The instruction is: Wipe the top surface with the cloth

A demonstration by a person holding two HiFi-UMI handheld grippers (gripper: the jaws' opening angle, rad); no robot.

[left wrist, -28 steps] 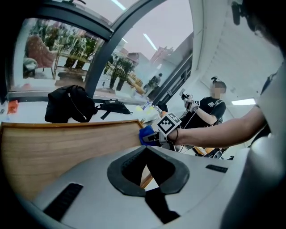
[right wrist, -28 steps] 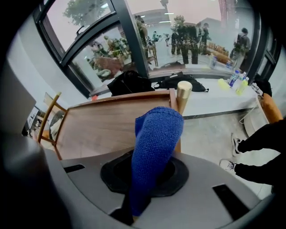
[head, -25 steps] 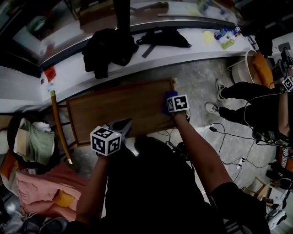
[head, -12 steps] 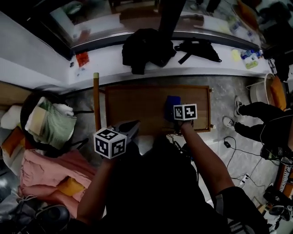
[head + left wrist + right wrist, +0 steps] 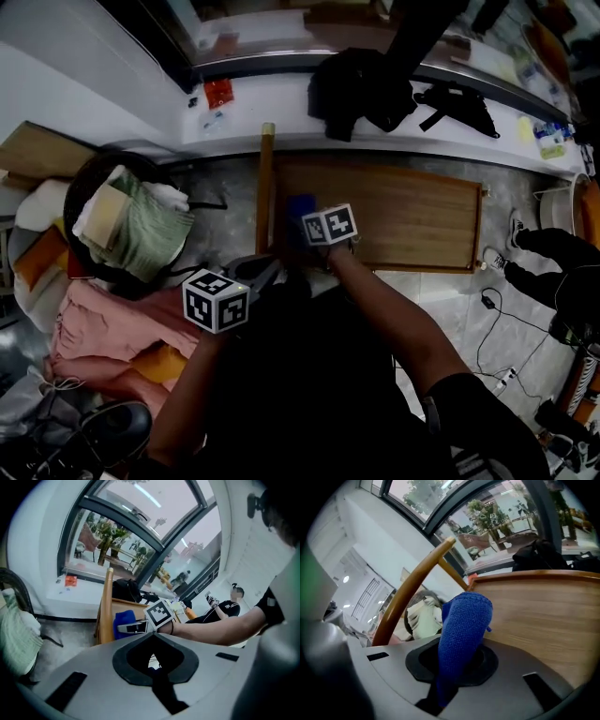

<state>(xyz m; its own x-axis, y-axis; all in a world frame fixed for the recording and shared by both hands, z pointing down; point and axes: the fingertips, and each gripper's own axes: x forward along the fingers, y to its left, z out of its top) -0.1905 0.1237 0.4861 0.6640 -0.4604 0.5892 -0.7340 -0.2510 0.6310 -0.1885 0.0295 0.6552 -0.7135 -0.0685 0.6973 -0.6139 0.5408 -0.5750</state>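
The wooden table top (image 5: 403, 216) lies lengthwise below the white sill. My right gripper (image 5: 302, 223) is shut on the blue cloth (image 5: 300, 208) and presses it on the table's left end, near the front edge. In the right gripper view the cloth (image 5: 465, 620) sticks up out of the shut jaws of that gripper (image 5: 457, 667), with the wood grain (image 5: 543, 616) to its right. My left gripper (image 5: 257, 271) hangs off the table at the front left, shut and empty. Its own view shows the right gripper's marker cube (image 5: 159, 613) and the cloth (image 5: 124, 620).
A wooden pole (image 5: 265, 187) stands along the table's left end. A black basket (image 5: 94, 173) of green and white cloths and a pink heap (image 5: 103, 328) lie left. A black jacket (image 5: 361, 89) and bag (image 5: 459, 103) rest on the sill (image 5: 281, 117). Someone's shoes (image 5: 516, 230) and cables (image 5: 497, 319) are right.
My right gripper has dragged the blue cloth along the table's front edge from its right end to its left end. The left gripper has stayed shut beside my body.
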